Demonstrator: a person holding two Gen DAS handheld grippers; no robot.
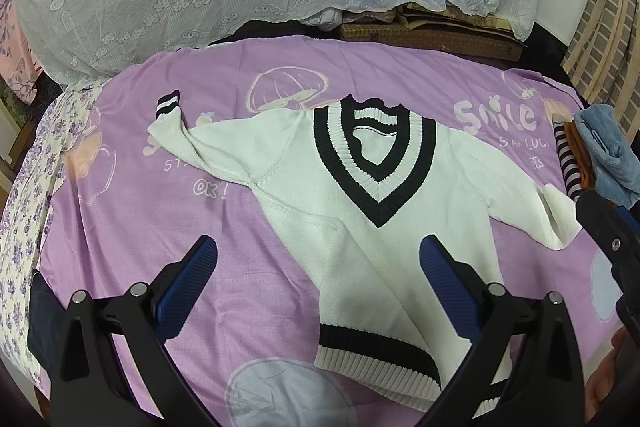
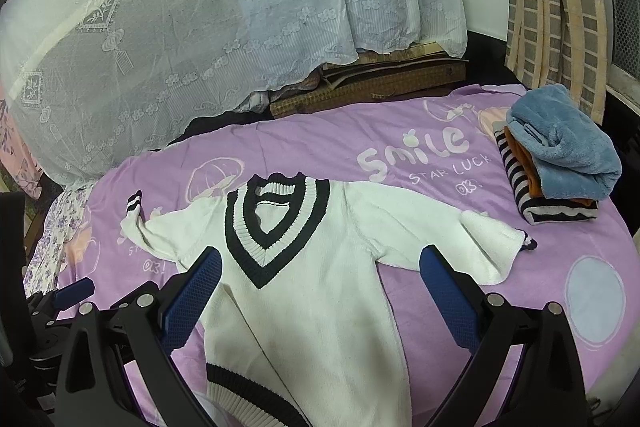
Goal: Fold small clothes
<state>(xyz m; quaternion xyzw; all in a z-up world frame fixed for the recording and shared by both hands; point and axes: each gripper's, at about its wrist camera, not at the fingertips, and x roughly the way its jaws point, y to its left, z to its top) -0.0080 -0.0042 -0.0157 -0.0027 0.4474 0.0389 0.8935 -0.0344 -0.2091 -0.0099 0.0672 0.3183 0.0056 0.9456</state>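
A small white knit sweater [image 1: 360, 227] with a black-and-white striped V-neck lies face up on the purple bed sheet [image 1: 160, 219], sleeves spread to both sides; it also shows in the right wrist view [image 2: 312, 287]. Its left sleeve cuff [image 1: 168, 105] points to the far left. My left gripper [image 1: 320, 279] is open and empty, hovering above the sweater's lower body. My right gripper [image 2: 320, 283] is open and empty above the sweater's chest. The right gripper's body shows at the left wrist view's right edge [image 1: 608, 227].
A stack of folded clothes, blue on top of orange and striped pieces [image 2: 560, 167], sits at the sheet's right side. A white lace cloth [image 2: 200, 47] hangs behind the bed. A floral cloth [image 1: 24, 207] lies at the left edge.
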